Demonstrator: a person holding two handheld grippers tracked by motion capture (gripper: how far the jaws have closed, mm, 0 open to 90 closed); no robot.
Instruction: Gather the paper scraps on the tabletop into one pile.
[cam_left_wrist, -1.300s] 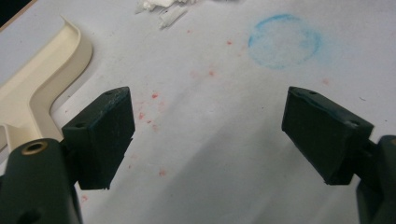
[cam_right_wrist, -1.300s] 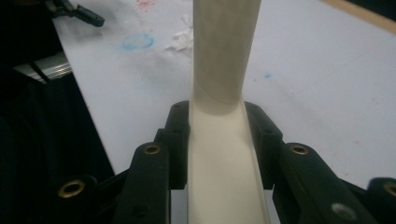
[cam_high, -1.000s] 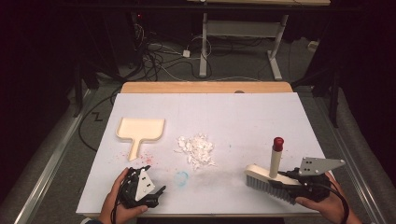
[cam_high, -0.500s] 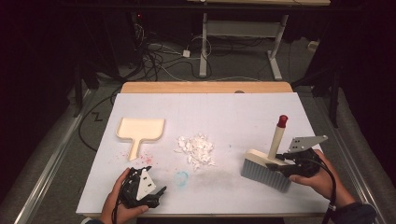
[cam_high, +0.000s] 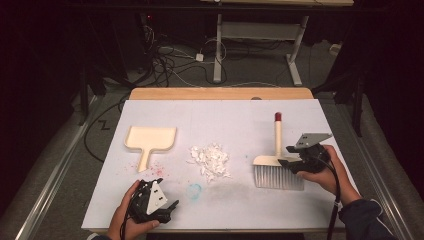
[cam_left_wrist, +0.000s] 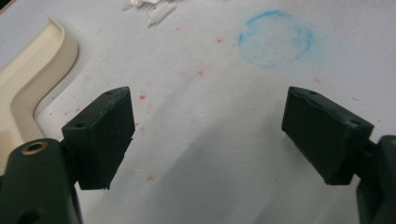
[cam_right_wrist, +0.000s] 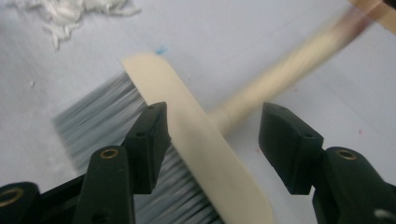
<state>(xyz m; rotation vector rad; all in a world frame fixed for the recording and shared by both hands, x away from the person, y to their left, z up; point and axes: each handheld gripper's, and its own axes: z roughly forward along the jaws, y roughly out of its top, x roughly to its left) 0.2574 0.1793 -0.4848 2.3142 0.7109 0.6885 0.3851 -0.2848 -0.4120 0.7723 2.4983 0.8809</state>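
A cream hand brush (cam_high: 278, 165) lies on the white table, grey bristles toward the front edge and its red-tipped handle (cam_high: 278, 117) pointing away. My right gripper (cam_high: 291, 162) sits at the brush head's right end. Its jaws have just been opening. In the right gripper view the brush head (cam_right_wrist: 201, 140) passes between them with a gap at the right jaw, and the handle is blurred, with the right gripper (cam_right_wrist: 214, 112) open. My left gripper (cam_high: 167, 207) rests open at the front left, nothing between its fingers (cam_left_wrist: 105, 130). A cream dustpan (cam_high: 150, 139) lies far left, and a pile of white paper scraps (cam_high: 210, 159) lies mid-table.
A blue chalk ring (cam_high: 194, 190) and red specks mark the sheet near the left gripper. A wooden strip (cam_high: 220, 93) borders the table's far edge. Behind it on the floor are cables and a desk frame (cam_high: 220, 45).
The right hand carried the brush away from the front edge and slightly left. The handle went from standing up to lying flat, and the right jaws opened off the brush. The left gripper stayed still.
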